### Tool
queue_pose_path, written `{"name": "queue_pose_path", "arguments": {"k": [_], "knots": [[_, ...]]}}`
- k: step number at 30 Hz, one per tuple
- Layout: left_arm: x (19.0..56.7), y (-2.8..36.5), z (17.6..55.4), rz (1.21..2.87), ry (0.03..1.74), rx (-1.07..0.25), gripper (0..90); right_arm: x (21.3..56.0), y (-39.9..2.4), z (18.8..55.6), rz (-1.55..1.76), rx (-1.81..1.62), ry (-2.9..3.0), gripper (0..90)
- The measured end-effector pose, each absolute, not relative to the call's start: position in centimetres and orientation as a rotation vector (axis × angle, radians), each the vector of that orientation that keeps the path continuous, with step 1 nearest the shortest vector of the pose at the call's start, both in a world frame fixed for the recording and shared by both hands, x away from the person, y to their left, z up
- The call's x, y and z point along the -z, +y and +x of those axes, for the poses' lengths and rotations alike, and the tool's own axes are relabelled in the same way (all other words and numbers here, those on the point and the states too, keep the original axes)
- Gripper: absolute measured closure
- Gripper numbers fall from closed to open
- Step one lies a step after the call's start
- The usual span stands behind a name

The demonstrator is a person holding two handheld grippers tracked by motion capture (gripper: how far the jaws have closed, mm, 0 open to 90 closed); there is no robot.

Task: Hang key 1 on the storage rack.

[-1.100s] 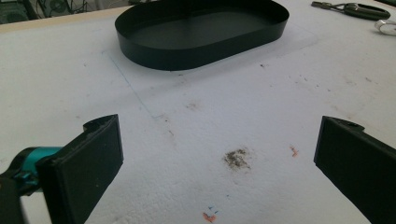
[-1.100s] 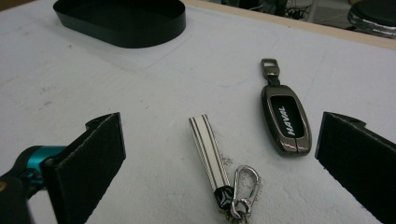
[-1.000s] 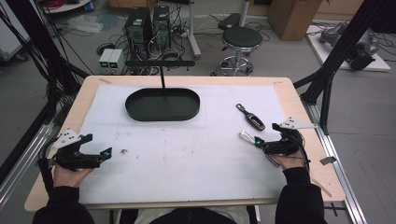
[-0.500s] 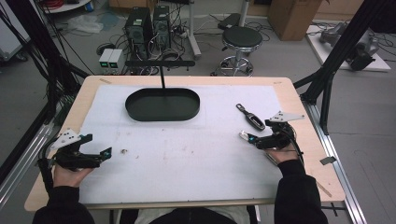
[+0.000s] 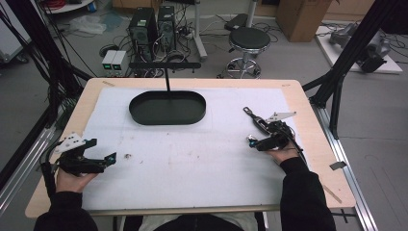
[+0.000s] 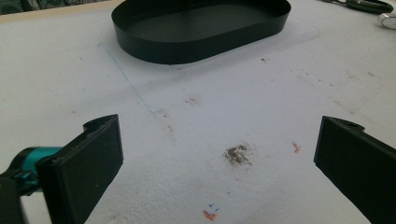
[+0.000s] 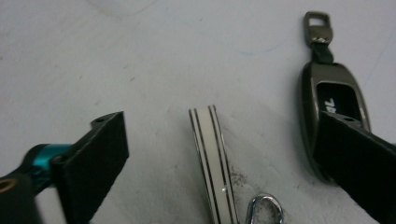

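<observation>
A: How are the hands and grippers posed?

B: In the high view, two dark-sleeved forearms are seen entering from the bottom edge. The left gripper [image 5: 103, 161] is held low over the bench [image 5: 308, 144] in the lower left of the frame, pointed toward the right. Its jaws are spread wide apart with nothing between them, as seen in the left gripper view [image 6: 219, 163]. The right gripper [image 5: 252, 143] is held at the right of centre, pointed toward the left, its jaws likewise parted and gripping nothing [image 7: 219, 154].

A: Where are the things being worked on?

B: In the right gripper view, a white strap [image 7: 211, 156] with thin black stripes is seen lying flat on the white mat, between the parted jaws. Its long axis runs from the bottom of the frame up toward the centre, tilted slightly left, with a metal ring [image 7: 265, 207] at its lower end. A dark grey key fob [image 7: 334, 100] lies at the right, lengthwise up the frame, its clip end at the upper right; its lower part is covered by the right-hand jaw.

A: Anything else?

B: A black oval tray [image 5: 167, 108] is set above the centre in the high view, well apart from both grippers.
</observation>
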State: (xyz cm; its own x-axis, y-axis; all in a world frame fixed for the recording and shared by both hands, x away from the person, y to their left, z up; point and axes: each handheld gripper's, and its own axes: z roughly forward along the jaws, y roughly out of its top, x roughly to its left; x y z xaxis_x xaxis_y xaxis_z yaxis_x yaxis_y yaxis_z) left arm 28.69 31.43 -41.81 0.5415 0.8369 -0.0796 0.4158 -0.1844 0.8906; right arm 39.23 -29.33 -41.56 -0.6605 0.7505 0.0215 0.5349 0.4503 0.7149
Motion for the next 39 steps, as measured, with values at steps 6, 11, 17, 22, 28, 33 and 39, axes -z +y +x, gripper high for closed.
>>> {"name": "queue_pose_path", "arguments": {"k": [6, 11, 17, 22, 28, 33, 39], "knots": [[41.7, 31.5, 28.6, 1.787, 1.038, -0.537, 1.8, 42.4, -29.1, 39.6, 1.114, -0.942, 2.475, 11.8], [41.8, 31.5, 28.7, 1.792, 1.04, -0.533, 1.7, 42.7, -28.8, 39.8, 1.095, -0.917, 2.525, 30.4], [41.8, 31.5, 28.7, 1.797, 1.051, -0.541, 1.7, 42.7, -29.3, 39.8, 1.099, -0.897, 2.553, 44.6], [41.7, 31.5, 28.7, 1.791, 1.05, -0.537, 1.7, 42.9, -29.2, 39.8, 1.089, -0.884, 2.589, 52.1], [41.8, 31.6, 28.7, 1.785, 1.048, -0.533, 1.7, 43.1, -29.1, 39.9, 1.063, -0.851, 2.596, 61.8], [41.8, 31.6, 28.7, 1.784, 1.052, -0.53, 1.8, 43.0, -29.0, 39.8, 1.043, -0.841, 2.601, 74.3], [41.7, 31.6, 28.7, 1.784, 1.053, -0.533, 1.8, 43.0, -29.0, 39.8, 1.07, -0.843, 2.594, 75.0]]}}
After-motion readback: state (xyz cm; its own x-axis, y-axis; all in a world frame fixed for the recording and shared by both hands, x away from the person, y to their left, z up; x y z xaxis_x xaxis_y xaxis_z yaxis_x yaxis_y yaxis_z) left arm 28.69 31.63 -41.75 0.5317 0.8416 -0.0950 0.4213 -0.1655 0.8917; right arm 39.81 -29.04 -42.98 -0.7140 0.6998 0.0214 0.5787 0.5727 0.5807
